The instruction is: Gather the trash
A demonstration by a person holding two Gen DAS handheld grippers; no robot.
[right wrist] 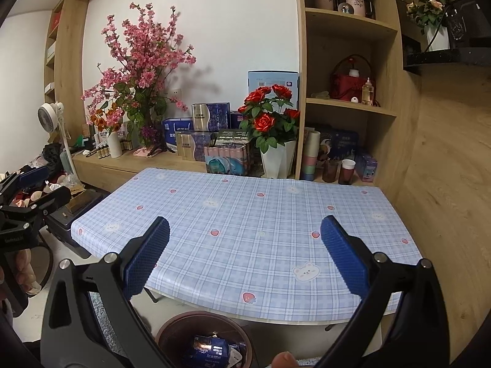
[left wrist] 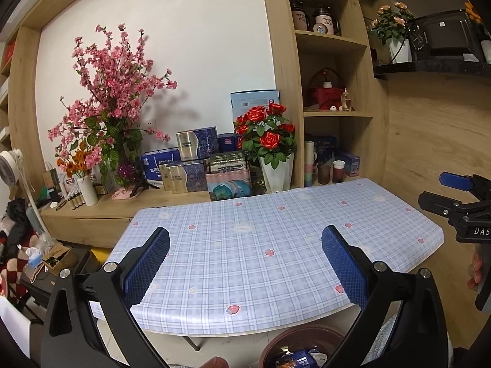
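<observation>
Both claws gape, right claw (right wrist: 245, 239) above bin (right wrist: 172, 332) holding trash (right wrist: 208, 349).

A table (right wrist: 245, 230) is covered by a pale blue checked cloth (left wrist: 276, 230) printed with strawberries and small bears; nothing is seen lying on it. Behind the table, a low wooden shelf (right wrist: 122, 161) is loaded with boxes (right wrist: 211, 116), a white pot of red roses (right wrist: 277, 153) and a vase of pink blossom (right wrist: 144, 70). On the floor (right wrist: 30, 316), just before the table's front edge, a brown bin (right wrist: 172, 328) is set, with blue wrappers (right wrist: 211, 348) inside.
</observation>
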